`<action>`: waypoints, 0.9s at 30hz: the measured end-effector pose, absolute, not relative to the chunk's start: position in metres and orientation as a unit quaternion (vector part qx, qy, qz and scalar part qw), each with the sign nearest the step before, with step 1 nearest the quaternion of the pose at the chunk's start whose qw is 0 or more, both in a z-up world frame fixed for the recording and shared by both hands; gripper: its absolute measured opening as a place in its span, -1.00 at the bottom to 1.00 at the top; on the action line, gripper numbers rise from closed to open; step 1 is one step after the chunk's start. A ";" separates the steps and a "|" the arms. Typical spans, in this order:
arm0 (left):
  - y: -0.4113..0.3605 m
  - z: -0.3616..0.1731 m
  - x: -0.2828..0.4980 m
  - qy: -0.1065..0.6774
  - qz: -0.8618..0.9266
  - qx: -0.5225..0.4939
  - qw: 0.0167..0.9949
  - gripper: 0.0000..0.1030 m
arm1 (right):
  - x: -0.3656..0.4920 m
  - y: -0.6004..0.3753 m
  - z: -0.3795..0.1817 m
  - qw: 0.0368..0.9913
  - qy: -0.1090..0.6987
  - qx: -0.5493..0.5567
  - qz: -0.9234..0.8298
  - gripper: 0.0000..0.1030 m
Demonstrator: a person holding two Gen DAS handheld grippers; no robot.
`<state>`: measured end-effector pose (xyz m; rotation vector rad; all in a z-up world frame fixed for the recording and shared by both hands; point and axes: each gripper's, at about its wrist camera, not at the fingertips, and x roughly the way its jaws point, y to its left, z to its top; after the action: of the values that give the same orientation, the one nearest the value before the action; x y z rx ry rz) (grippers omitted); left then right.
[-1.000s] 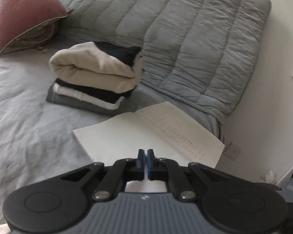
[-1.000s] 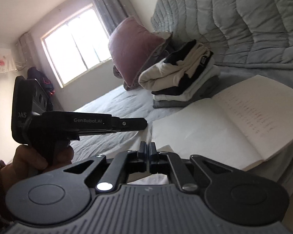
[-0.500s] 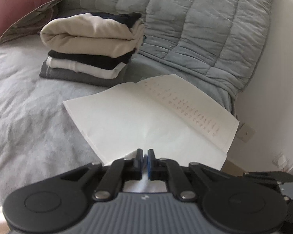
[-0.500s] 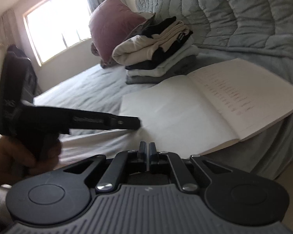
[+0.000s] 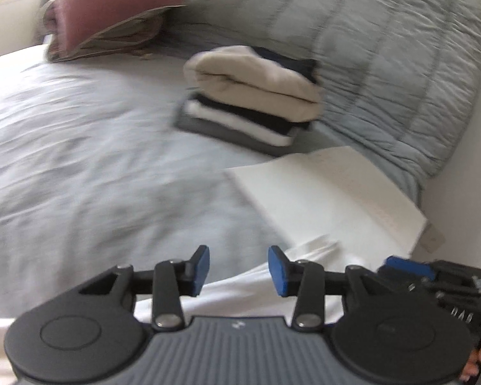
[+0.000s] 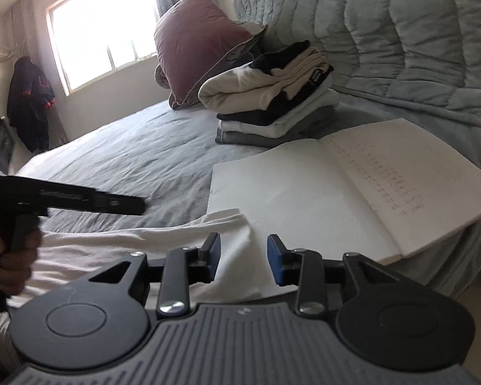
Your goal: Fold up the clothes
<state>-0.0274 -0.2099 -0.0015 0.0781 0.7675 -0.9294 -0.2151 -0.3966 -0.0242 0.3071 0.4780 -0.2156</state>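
Along the near edge of the bed [image 6: 118, 160], a thin white shirt [image 6: 144, 250] is lying limp and light, probably best pinched at its hem, while the left gripper [image 5: 239, 271] and right gripper [image 6: 243, 260] are both hovering wide apart, holding nothing.

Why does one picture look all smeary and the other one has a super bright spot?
Left wrist view: motion blur smears the grey bedsheet and the pile of folded clothes, while the open left tongs look sharp. Right wrist view: crisp, but the bright window is blown out white, and the fisheye lens bends the open white notebook.
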 end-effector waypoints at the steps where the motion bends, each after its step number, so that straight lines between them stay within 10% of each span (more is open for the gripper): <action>1: -0.198 -0.002 -0.024 0.363 -0.428 0.035 0.827 -0.19 | -0.212 -0.395 -0.024 0.954 0.238 0.148 -0.107 -0.29; 27: 0.045 -0.025 -0.065 0.319 -0.366 0.057 0.872 -0.11 | -0.138 -0.217 -0.029 0.938 0.323 0.047 0.116 -0.29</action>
<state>-0.0649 0.0448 -0.0250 0.1200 0.6669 -0.7653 -0.1376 -0.2170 -0.0289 0.0962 0.6596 0.2360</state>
